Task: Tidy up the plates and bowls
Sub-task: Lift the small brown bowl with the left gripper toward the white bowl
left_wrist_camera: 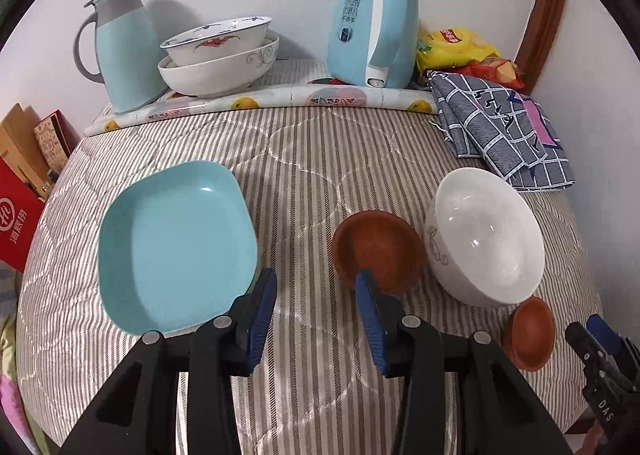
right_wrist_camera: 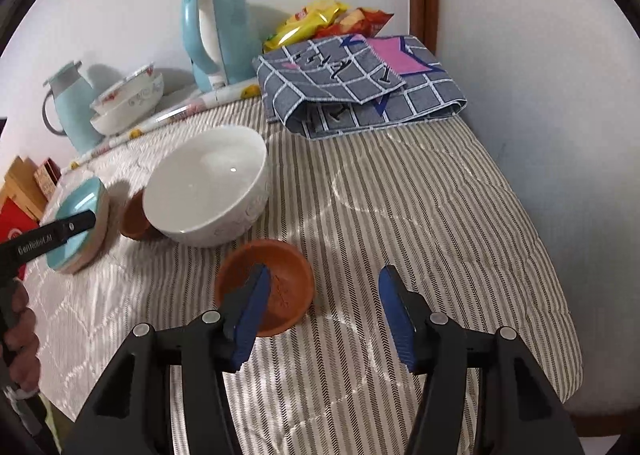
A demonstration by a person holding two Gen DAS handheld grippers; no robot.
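A square light-blue plate lies on the striped cloth at the left; it also shows in the right wrist view. A brown bowl sits mid-table beside a big white bowl, which also shows in the right wrist view. A smaller brown dish lies near the front; it also shows in the left wrist view. My left gripper is open and empty between the blue plate and the brown bowl. My right gripper is open and empty, its left finger over the brown dish.
Two stacked patterned bowls, a blue thermos jug and a blue kettle stand at the back wall. A folded checked cloth and snack bags lie at the back right. Boxes stand off the left edge.
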